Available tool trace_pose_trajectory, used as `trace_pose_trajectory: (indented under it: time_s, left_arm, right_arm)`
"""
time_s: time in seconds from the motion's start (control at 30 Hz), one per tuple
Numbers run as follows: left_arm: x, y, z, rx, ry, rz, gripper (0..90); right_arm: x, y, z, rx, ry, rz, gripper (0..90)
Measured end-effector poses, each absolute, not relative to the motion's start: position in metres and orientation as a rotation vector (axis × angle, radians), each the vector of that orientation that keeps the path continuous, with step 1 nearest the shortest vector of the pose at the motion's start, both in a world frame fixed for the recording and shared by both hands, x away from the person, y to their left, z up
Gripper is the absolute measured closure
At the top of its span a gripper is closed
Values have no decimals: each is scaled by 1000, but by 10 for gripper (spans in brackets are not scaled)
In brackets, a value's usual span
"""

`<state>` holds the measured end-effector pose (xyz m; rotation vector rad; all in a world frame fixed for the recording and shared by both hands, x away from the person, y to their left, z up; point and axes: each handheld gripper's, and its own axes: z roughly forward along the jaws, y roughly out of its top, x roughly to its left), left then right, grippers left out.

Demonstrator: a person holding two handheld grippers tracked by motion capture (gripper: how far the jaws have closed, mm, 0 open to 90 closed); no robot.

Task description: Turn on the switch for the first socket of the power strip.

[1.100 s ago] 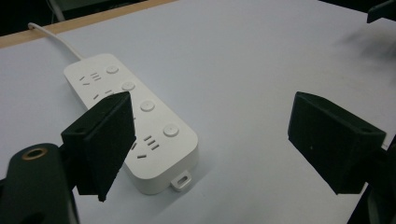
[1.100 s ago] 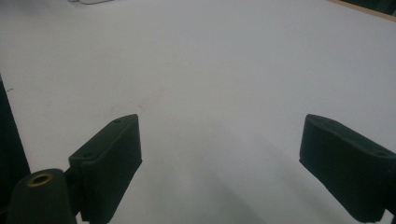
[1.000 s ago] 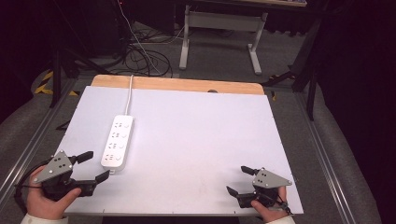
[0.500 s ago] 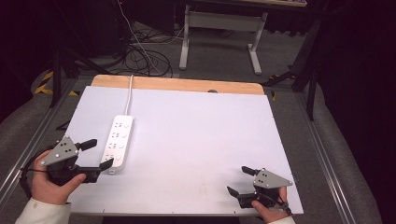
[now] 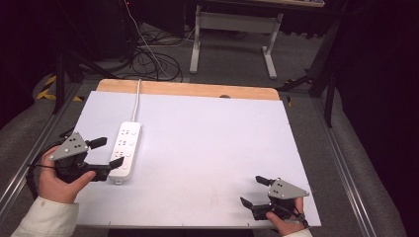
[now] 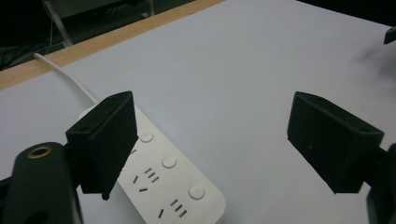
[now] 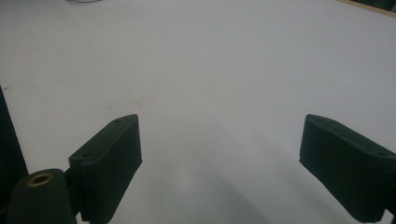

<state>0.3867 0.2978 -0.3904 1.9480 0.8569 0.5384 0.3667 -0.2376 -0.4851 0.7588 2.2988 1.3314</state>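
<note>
Your left gripper [image 5: 107, 152] sits at the table's [image 5: 207, 148] left edge with jaws spread wide and holding nothing; its tips stand just beside the near end of the white power strip [image 5: 125, 149]; in the left gripper view one jaw overlaps the strip's [image 6: 173, 182] edge, contact not determinable; the strip's cord [image 5: 136, 101] runs off the far wooden edge; your right gripper [image 5: 252, 190] rests near the front right corner, jaws likewise wide, over bare white surface.
</note>
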Motion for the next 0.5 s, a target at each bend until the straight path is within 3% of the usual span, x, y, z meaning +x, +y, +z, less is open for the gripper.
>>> trace_pose_trajectory:
  time_s: [0.13, 0.2, 0.4, 0.43, 0.5]
  left_arm:
    - [399, 297, -391, 1979, 880, 547, 280]
    - [409, 300, -391, 1964, 883, 520, 422]
    - [426, 305, -391, 1932, 924, 484, 635]
    - [428, 306, -391, 1914, 934, 464, 635]
    - [433, 306, -390, 1892, 929, 433, 733]
  right_arm:
    - [367, -237, -485, 754, 2301, 1332, 135]
    - [367, -237, -485, 753, 2301, 1332, 135]
    - [367, -238, -485, 752, 2302, 1332, 135]
    - [367, -238, -485, 752, 2302, 1332, 135]
    - [367, -238, -485, 750, 2302, 1333, 135]
